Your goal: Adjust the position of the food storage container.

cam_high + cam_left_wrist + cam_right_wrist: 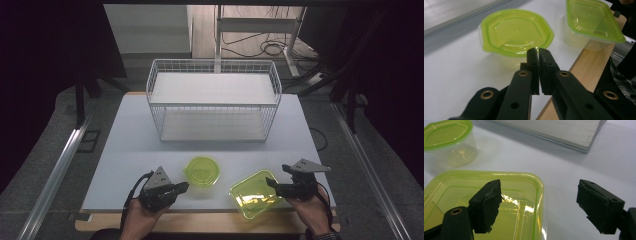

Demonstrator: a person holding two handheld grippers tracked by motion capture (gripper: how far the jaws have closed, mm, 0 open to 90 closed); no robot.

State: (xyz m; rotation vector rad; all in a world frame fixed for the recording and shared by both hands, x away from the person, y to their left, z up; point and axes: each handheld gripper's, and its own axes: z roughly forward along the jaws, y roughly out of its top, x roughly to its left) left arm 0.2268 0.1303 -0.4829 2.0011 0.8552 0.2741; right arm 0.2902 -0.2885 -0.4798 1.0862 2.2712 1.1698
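Note:
A round clear container with a lime-green lid [202,171] [515,31] [449,142] stands near the table's front middle. To its right, a square green-lidded container [254,194] [592,18] [519,195] sits at the front edge. My left gripper [182,187] [538,51] hovers just short of the round container's near rim, its jaws shut together with nothing between them. Over the square container's right corner my right gripper [278,176] [541,202] is open. One pad [487,205] hangs above the lid and the other [599,205] over bare table, neither pressing on anything.
A white two-level wire rack [212,100] [559,130] stands at the back middle of the white table [125,150]. A wooden strip [200,222] [586,60] runs along the table's front edge. Metal rails lie on the floor on both sides.

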